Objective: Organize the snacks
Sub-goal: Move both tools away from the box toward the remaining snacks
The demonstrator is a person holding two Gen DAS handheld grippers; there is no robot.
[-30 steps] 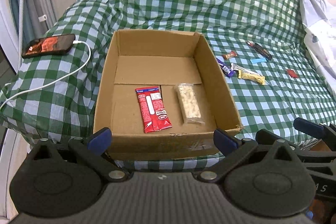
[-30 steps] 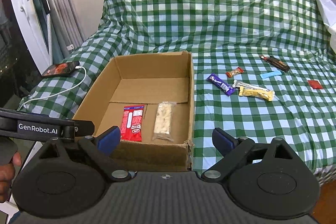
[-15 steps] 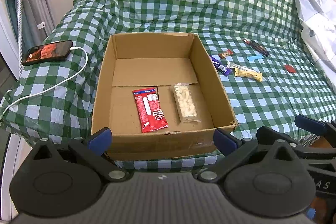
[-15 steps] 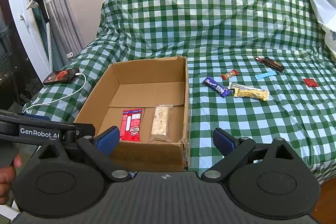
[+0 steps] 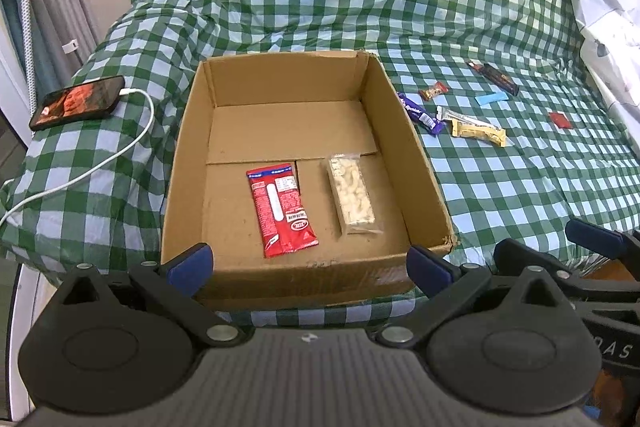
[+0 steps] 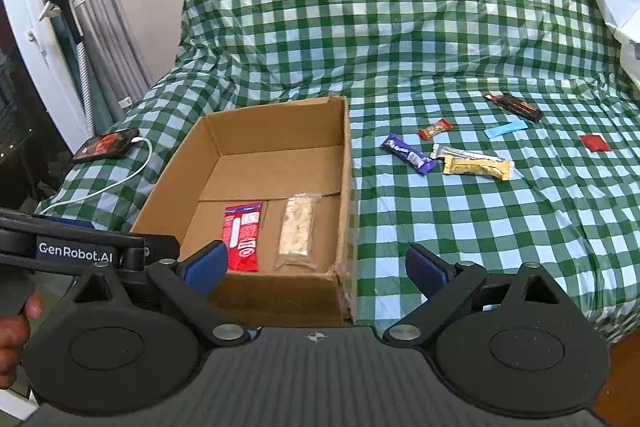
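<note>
Centrally, an open cardboard box [image 5: 304,163] is set on a bed covered with a green checked cloth [image 5: 500,203]. Inside the box, on the half of its floor nearest the cameras, a red packet [image 5: 282,209] and a clear pack of pale nuts [image 5: 352,193] are laid side by side, close but apart. To the right of the box, loose snacks are scattered on the cloth: a purple bar [image 6: 408,153] closest to the box wall, a silver wrapper [image 6: 452,150] and a yellow bar [image 6: 478,167] touching each other just beyond it, a small red-brown sweet [image 6: 435,129] behind them, then a light blue strip [image 6: 506,128], a dark bar [image 6: 516,106] and a small red sachet [image 6: 595,142] farther off. To the left of the box, a phone [image 5: 78,103] is seen with a white cable [image 5: 100,163] plugged in.

Both the left gripper [image 5: 308,263] and the right gripper [image 6: 316,263] are held short of the box's near wall, fingers spread wide apart and nothing between them.
</note>
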